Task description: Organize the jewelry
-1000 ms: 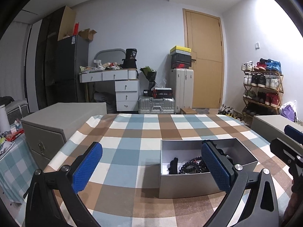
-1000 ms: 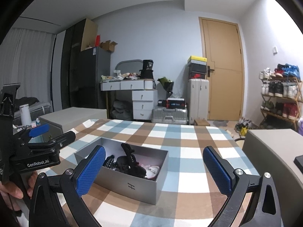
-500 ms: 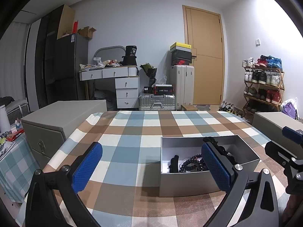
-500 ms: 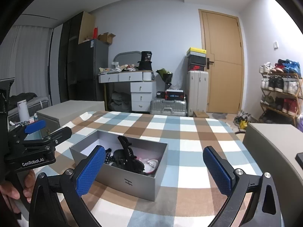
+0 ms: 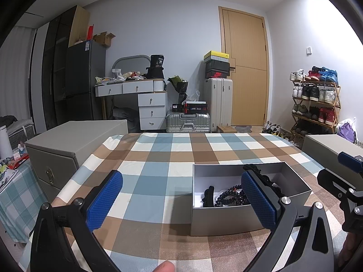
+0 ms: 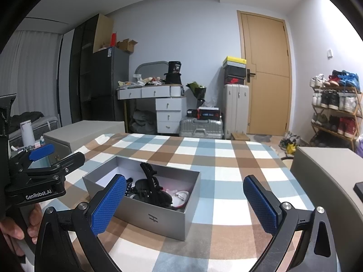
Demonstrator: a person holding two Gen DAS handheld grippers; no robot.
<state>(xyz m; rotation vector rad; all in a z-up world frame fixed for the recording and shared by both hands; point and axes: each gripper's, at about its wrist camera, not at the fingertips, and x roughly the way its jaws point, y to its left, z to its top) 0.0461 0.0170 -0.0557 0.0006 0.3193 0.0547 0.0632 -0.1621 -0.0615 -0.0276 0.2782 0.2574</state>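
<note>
An open grey box sits on the checked tablecloth. Inside lie a dark beaded bracelet, a black hair claw clip and a pink-and-white item. My left gripper is open, above the near table edge, its right finger in front of the box. My right gripper is open too, with the box behind its left finger. Neither holds anything. The other hand-held gripper shows at the right edge and at the left.
Grey cabinets stand beside the table, one at the left and one at the right. Behind are a dresser, suitcases, a door and a shoe rack. A person's hand grips the left tool.
Both views have tilted down slightly, and the box sits a little lower and nearer. Both grippers remain open; nothing has been picked up.
</note>
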